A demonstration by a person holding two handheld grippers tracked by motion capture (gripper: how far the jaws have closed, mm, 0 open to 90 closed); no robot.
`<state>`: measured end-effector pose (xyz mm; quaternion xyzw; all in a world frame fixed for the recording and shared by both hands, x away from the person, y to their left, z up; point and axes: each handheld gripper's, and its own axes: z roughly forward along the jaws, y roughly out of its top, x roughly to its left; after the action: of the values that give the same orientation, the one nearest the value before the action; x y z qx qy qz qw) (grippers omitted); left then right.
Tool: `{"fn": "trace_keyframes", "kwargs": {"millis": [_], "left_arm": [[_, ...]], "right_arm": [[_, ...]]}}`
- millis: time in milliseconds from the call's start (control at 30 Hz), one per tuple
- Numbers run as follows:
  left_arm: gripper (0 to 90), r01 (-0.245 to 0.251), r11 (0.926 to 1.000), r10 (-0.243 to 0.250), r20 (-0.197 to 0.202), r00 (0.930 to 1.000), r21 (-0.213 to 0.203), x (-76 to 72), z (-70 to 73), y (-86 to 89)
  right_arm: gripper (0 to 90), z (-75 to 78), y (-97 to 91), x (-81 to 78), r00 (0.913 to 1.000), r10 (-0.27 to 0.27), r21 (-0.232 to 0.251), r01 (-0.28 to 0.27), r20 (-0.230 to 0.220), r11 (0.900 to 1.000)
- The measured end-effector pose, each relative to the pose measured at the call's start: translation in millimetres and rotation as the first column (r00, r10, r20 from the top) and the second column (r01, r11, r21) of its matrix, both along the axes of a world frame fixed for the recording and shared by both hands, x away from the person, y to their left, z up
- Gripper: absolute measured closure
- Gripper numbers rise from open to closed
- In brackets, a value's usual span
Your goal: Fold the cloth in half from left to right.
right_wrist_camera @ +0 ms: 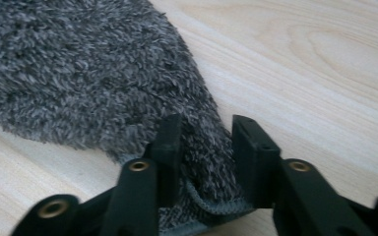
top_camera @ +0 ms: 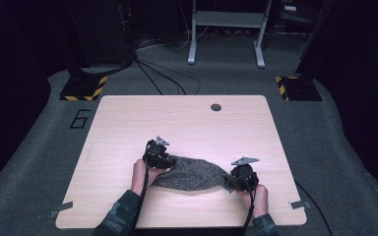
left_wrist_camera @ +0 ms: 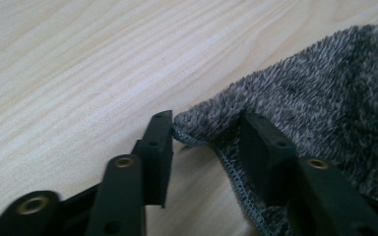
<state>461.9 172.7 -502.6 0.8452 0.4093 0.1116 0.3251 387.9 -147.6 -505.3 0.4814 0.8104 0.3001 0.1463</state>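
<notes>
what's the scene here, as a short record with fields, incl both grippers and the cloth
surface: wooden table
item: grey fuzzy cloth, partly lifted between the grippers
left gripper: at the cloth's left corner, hemmed corner between its jaws, gap on one side
right gripper: at the cloth's right end, folded edge between its jaws
floor: grey carpet, cables

Both arms come in from the bottom, elbows low and hands out in front. The left gripper [top_camera: 158, 156] sits a bit farther forward than the right gripper [top_camera: 239, 178]. Each hand wraps around its gripper from behind. Both pairs of black jaws stand partly apart, with grey fuzzy cloth [top_camera: 192, 173] between them.
</notes>
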Motion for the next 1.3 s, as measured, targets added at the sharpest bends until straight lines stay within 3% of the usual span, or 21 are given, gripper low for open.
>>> {"fn": "trace_keyframes", "kwargs": {"millis": [167,233,333,433,467,533,567,600,633,700,767,800,833,867,900,933,1000,1067,1100,1200,1300], "left_arm": [[82.9,0.006,0.9999,-0.006,-0.003,1.0,0.012,-1.9,-5.1,-0.2],[84.3,-0.004,0.9995,0.003,0.006,1.0,0.03,-3.3,-3.3,0.9],[85.7,0.009,0.9999,-0.01,0.018,0.9998,0.015,-7.0,2.2,5.4],[85.8,0.002,1.0,-0.002,0.064,0.9979,-0.004,-13.7,13.9,10.8],[85.8,-0.001,0.9998,0.002,0.088,0.9961,-0.018,-17.8,22.5,14.9],[85.8,0.003,0.9997,-0.001,0.099,0.9951,-0.024,-19.8,28.0,17.8],[85.8,0.003,0.9994,0.001,0.117,0.9932,-0.035,-22.5,35.0,21.2],[85.7,0.002,0.9986,0.005,0.134,0.991,-0.054,-26.4,45.8,26.5],[85.7,0.002,0.9986,0.005,0.134,0.991,-0.054,-26.4,45.8,26.5],[85.6,-0.003,0.9978,0.013,0.147,0.9891,-0.066,-29.8,52.1,31.0],[85.3,-0.001,0.998,0.01,0.137,0.9905,-0.064,-30.9,52.1,36.7],[85.0,-0.004,0.9981,0.011,0.121,0.9926,-0.061,-30.4,50.1,38.6],[85.0,-0.007,0.9979,0.013,0.089,0.996,-0.065,-29.1,44.7,41.1],[83.7,0.002,0.9995,-0.001,0.037,0.9993,-0.031,-26.5,33.8,45.4],[82.5,0.002,0.9995,-0.001,0.037,0.9993,-0.031,-26.5,33.8,45.4],[82.5,0.005,0.9997,-0.005,0.016,0.9999,-0.024,-25.8,28.3,47.2],[76.5,0.001,0.9998,-0.001,-0.02,0.9998,-0.019,-24.9,20.7,49.7],[63.6,-0.019,0.9993,0.018,-0.036,0.9992,-0.032,-23.7,15.6,53.4],[63.6,-0.026,0.999,0.024,-0.041,0.9989,-0.036,-23.0,15.1,54.6],[51.1,-0.049,0.9967,0.045,-0.058,0.9973,-0.065,-20.1,15.3,56.5],[43.5,-0.048,0.9951,0.044,-0.045,0.998,-0.086,-17.2,16.0,55.6]], "right_arm": [[82.8,0.9,2.5,0.2,0.9995,0.032,-0.013,-0.032,0.005,0.9994],[84.1,1.3,2.7,0.2,0.9994,0.033,-0.017,-0.033,0.007,0.9993],[86.0,11.9,-1.3,-0.5,0.9976,0.008,-0.046,-0.005,0.069,0.9989],[86.1,22.6,-4.5,-1.7,0.9938,-0.007,-0.052,0.013,0.111,0.9986],[86.1,35.1,-7.0,-2.6,0.9865,-0.017,-0.054,0.026,0.163,0.9982],[86.1,40.2,-7.6,-3.3,0.982,-0.023,-0.059,0.035,0.187,0.9977],[86.1,46.9,-8.4,-3.9,0.9749,-0.017,-0.068,0.033,0.222,0.9971],[85.9,62.4,-9.4,-6.3,0.9607,-0.014,-0.06,0.032,0.277,0.9977],[85.9,62.4,-9.4,-6.3,0.9607,-0.014,-0.06,0.032,0.277,0.9977],[84.9,72.9,-9.2,-9.0,0.9505,-0.006,-0.051,0.023,0.311,0.9984],[82.6,75.2,-6.7,-10.4,0.9522,0.012,-0.047,0.003,0.305,0.9989],[78.3,68.9,-3.5,-10.4,0.9651,0.036,-0.064,-0.02,0.259,0.9978],[78.3,68.9,-3.5,-10.4,0.9651,0.036,-0.064,-0.02,0.259,0.9978],[71.8,50.7,2.2,-9.1,0.984,0.067,-0.078,-0.055,0.165,0.9954],[71.8,50.7,2.2,-9.1,0.984,0.067,-0.078,-0.055,0.165,0.9954],[70.6,41.6,4.3,-8.2,0.9899,0.091,-0.093,-0.081,0.109,0.9924],[62.6,26.4,4.5,-7.1,0.9925,0.102,-0.117,-0.094,0.067,0.9887],[55.1,20.3,-3.2,-6.1,0.9965,0.07,-0.071,-0.067,0.045,0.9953],[55.1,20.3,-3.2,-6.1,0.9965,0.07,-0.071,-0.067,0.045,0.9953],[51.1,22.1,-11.4,-2.4,0.998,0.041,-0.033,-0.039,0.048,0.9987],[48.8,21.5,-15.0,2.9,0.9995,0.019,-0.011,-0.018,0.027,0.9998]]}}
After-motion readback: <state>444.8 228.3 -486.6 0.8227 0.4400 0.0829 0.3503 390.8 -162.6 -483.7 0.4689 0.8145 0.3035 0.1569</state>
